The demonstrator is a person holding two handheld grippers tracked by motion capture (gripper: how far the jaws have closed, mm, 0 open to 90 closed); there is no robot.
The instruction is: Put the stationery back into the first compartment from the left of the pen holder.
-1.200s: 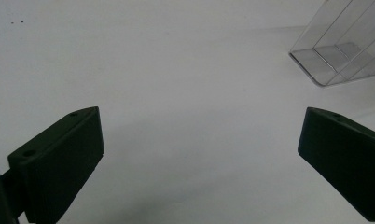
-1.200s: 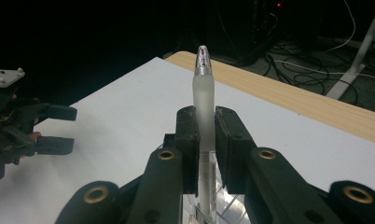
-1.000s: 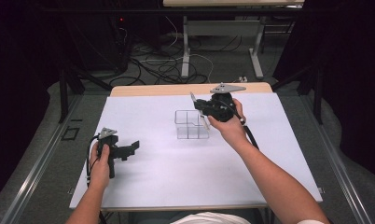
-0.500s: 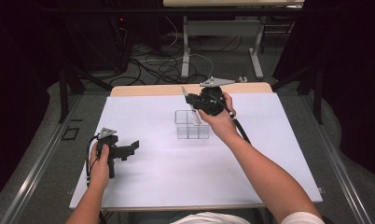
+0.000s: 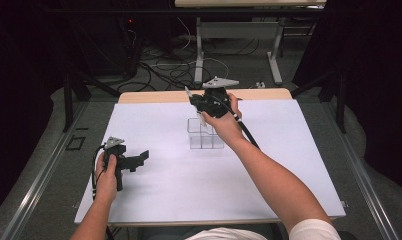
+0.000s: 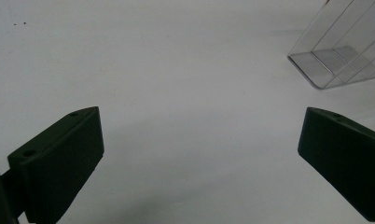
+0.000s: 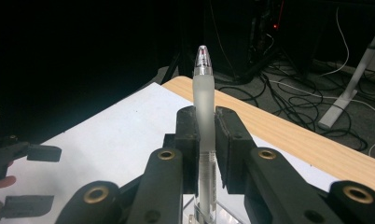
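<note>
The left gripper (image 5: 134, 161) rests low on the white sheet (image 5: 154, 200) on the person's side of the clear compartment box (image 5: 205, 136) and well off to its left, its jaws spread wide with nothing but bare sheet between them; in the left gripper view the two black pads (image 6: 59, 161) stand far apart, and one corner of the clear compartment box (image 6: 337, 51) sits beyond them, apart from either pad. The left hand (image 5: 107, 172) grips the handle, with the cable looping beside it. Farther out, the right gripper (image 5: 195, 102) hangs just above the far edge of the box, its jaws clamped on a pen (image 5: 188, 93). In the right gripper view the two pads press on either side of the frosted pen (image 7: 204, 93), which stands upright between them, its clear pointed cap rising above the pads while its lower end runs down toward the clear rim of the box at the bottom edge; whether it touches the box I cannot tell. The right hand (image 5: 224, 122) and forearm cross over the near right side of the box. Beyond the box lie the wooden table edge (image 5: 154, 96), then cables on the floor (image 5: 159, 70) and white table legs (image 5: 199, 50).
</note>
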